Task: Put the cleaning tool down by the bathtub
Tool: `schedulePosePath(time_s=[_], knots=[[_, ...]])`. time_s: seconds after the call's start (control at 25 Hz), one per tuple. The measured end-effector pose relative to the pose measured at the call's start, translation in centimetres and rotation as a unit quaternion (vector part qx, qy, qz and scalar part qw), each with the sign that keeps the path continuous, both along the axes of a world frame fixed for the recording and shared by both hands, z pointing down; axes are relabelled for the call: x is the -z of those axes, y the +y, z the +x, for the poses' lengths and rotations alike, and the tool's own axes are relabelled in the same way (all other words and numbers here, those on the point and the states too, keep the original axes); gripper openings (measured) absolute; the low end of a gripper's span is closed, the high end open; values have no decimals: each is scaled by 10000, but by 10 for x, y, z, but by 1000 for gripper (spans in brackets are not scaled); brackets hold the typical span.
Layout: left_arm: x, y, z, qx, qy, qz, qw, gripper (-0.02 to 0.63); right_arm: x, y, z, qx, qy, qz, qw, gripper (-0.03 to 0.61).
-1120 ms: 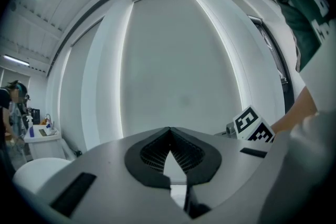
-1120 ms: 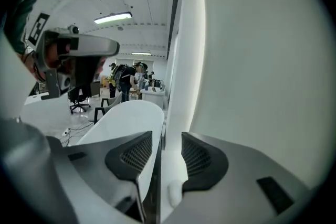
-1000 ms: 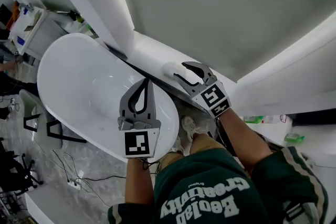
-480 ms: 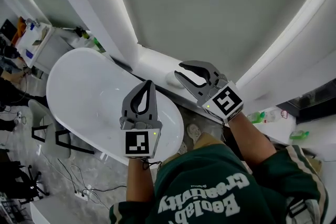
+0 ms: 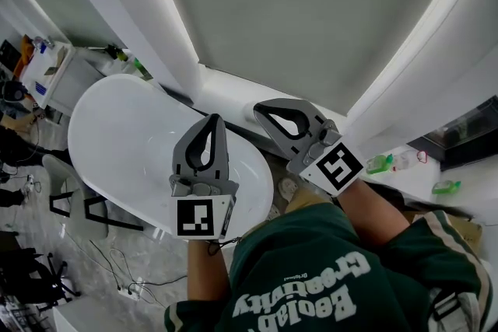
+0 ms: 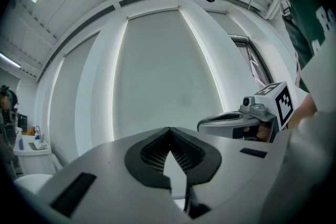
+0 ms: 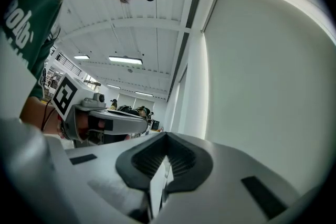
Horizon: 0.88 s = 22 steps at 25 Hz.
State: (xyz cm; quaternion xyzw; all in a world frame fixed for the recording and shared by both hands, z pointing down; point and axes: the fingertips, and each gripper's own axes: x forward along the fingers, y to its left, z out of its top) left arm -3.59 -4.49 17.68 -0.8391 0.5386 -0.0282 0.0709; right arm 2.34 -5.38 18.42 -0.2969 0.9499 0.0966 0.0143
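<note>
White bathtub [image 5: 117, 128], grey left gripper [image 5: 215, 119] & right gripper [image 5: 258, 110] (blk/wht marker cubes [image 5: 196, 218]), green shirt [image 5: 303, 237].

White lettering on the dark green shirt [image 5: 311, 295], upside down in the head view, seemingly "Beolab Creativity" with a small "Original", black-and-white coded square markers without letters on the cubes of the left tool [image 5: 215, 120] and right tool [image 5: 258, 110], bottle [image 5: 380, 163] label too small to read.

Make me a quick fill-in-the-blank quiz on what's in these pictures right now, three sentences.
1. The left gripper hangs above the white oval ____.
2. Its jaws and those of the right gripper are ____, with nothing between them.
3. The person's shirt with white lettering is dark ____.

Missing words: bathtub; shut; green.
</note>
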Motion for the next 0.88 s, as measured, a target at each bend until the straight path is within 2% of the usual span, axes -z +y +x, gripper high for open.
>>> schedulePosePath(time_s=[0.88], knots=[[-3,13,-2,-74,-93,-17,9999,3,-12,9,-10,-85,-68,-129,9999,15]])
